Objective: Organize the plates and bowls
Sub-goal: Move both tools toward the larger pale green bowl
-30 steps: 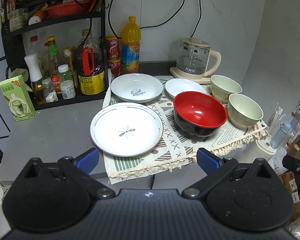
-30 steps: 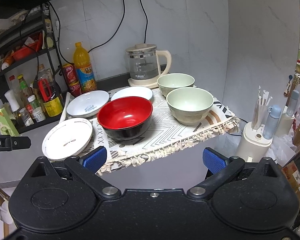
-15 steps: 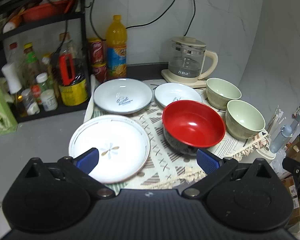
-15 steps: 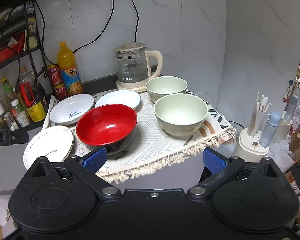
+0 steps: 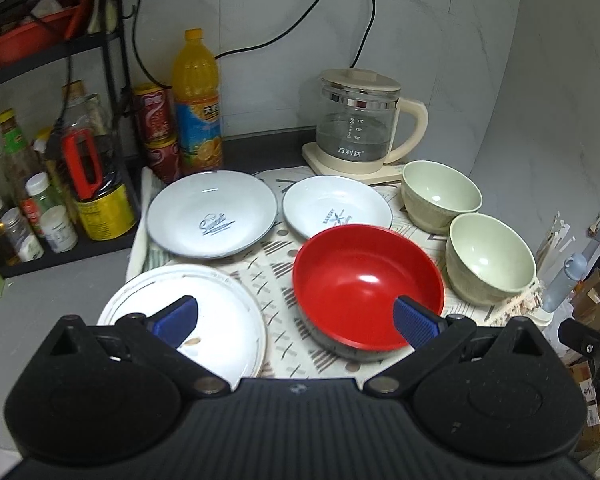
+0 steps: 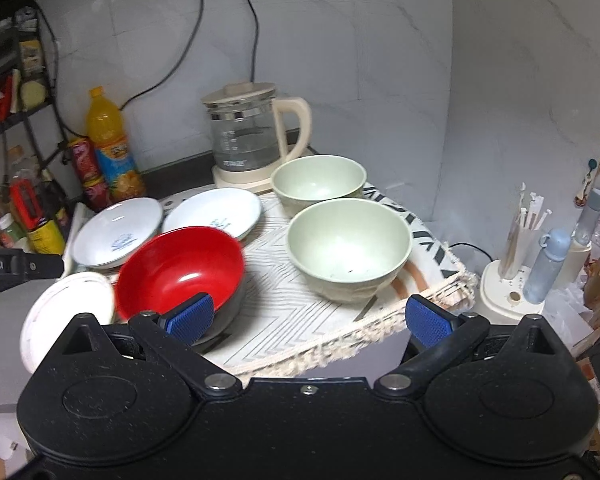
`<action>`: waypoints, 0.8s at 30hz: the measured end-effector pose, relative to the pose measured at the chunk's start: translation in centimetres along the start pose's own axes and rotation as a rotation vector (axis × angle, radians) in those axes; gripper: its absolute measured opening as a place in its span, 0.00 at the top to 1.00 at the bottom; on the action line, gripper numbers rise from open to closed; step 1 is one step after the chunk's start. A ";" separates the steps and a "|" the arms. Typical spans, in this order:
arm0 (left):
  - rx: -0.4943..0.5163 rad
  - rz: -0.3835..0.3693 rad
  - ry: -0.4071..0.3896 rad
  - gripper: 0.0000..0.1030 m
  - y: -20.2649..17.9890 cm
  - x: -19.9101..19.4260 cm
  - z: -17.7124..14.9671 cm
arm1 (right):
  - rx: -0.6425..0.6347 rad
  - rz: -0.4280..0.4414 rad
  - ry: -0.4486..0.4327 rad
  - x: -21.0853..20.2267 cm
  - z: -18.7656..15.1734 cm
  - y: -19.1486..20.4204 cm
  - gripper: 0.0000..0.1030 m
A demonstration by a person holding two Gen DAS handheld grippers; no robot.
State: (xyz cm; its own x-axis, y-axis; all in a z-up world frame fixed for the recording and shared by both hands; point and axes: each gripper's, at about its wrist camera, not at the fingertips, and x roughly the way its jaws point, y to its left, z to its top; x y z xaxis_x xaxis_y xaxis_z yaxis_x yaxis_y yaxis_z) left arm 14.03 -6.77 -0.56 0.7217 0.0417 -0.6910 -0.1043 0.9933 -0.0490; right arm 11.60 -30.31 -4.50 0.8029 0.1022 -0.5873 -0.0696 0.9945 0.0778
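Observation:
On a patterned cloth [image 5: 276, 272] sit a white flower plate [image 5: 220, 316], a pale plate with blue script [image 5: 212, 216], a smaller white plate [image 5: 336, 208], a red bowl [image 5: 364, 280] and two pale green bowls [image 5: 440, 194] [image 5: 490, 258]. My left gripper [image 5: 294, 320] is open and empty, above the gap between the flower plate and the red bowl. My right gripper [image 6: 308, 320] is open and empty, in front of the near green bowl [image 6: 350, 246] and the red bowl [image 6: 180, 268].
A glass kettle [image 5: 356, 120] stands at the back. An orange drink bottle [image 5: 196, 104], red cans [image 5: 156, 128] and a black rack of bottles [image 5: 40, 160] are at the left. A holder with straws [image 6: 516, 256] and a blue bottle [image 6: 548, 264] stand off the table's right edge.
Both grippers have moved forward toward the dishes, which now look larger and closer. Both stay open and empty. The dishes have not moved.

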 end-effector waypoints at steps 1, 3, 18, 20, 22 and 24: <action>-0.004 -0.006 0.005 0.00 -0.2 0.5 0.4 | 0.003 -0.003 0.004 0.5 0.3 -0.3 0.00; -0.002 -0.016 0.010 0.00 -0.7 1.6 1.1 | 0.007 -0.009 0.006 1.3 0.7 -0.7 0.00; 0.076 -0.082 0.050 0.00 -4.3 8.4 6.3 | 0.056 -0.057 0.056 6.6 3.2 -3.6 0.00; 0.081 -0.104 0.052 0.00 -4.8 9.4 6.8 | 0.064 -0.069 0.063 7.2 3.3 -4.0 0.00; 0.094 -0.122 0.056 0.01 -5.5 10.3 7.2 | 0.071 -0.077 0.067 7.6 3.3 -4.5 0.00; 0.108 -0.146 0.067 0.01 -6.3 11.3 7.6 | 0.081 -0.087 0.071 8.1 3.3 -5.0 0.00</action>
State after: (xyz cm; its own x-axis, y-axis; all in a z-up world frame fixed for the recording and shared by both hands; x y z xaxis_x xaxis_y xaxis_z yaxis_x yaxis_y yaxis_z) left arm 28.02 -11.70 -2.60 0.6766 -0.1071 -0.7285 0.0747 0.9942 -0.0768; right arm 20.38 -34.48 -6.98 0.7599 0.0202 -0.6497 0.0483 0.9950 0.0875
